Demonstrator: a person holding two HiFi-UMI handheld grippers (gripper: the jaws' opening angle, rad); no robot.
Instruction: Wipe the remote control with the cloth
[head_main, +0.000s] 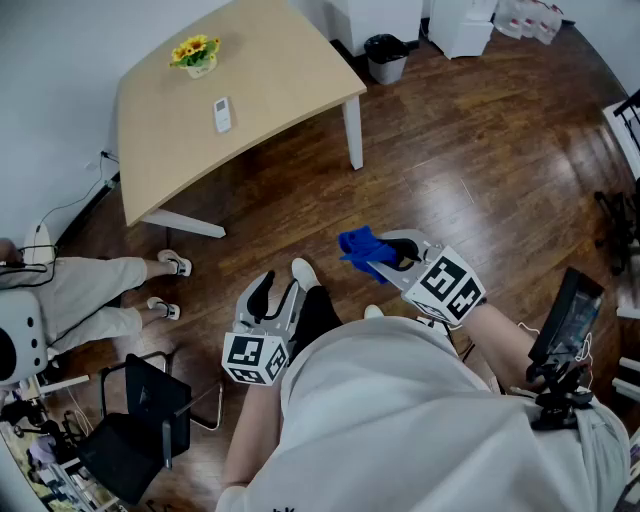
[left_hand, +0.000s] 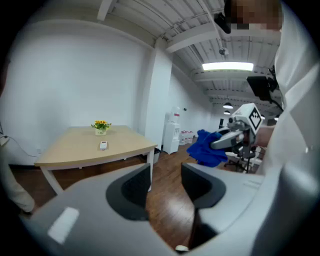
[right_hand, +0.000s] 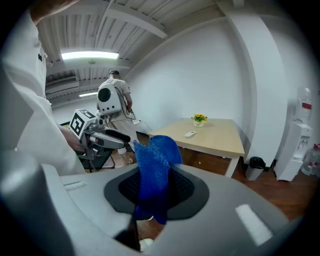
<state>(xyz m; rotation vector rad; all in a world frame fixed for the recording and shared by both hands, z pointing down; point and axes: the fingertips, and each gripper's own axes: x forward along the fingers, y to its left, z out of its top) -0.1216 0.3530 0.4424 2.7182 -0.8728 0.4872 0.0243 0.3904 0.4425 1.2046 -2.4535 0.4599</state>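
A small white remote control (head_main: 222, 114) lies on the light wooden table (head_main: 180, 160) across the room, well away from both grippers; the left gripper view shows the remote (left_hand: 103, 145) too, and so does the right gripper view (right_hand: 190, 134). My right gripper (head_main: 385, 255) is shut on a blue cloth (head_main: 360, 248), which sticks up crumpled from between its pads (right_hand: 152, 170). My left gripper (head_main: 275, 295) hangs lower at the left, its jaws drawn in to a narrow gap with nothing between them (left_hand: 165, 187). Both grippers hover above the dark wood floor.
A pot of yellow flowers (head_main: 197, 52) stands near the remote. A black bin (head_main: 385, 57) sits beyond the table's white leg. A seated person's legs (head_main: 100, 290) are at the left, a black chair (head_main: 140, 420) beside me, a dark screen (head_main: 567, 315) at the right.
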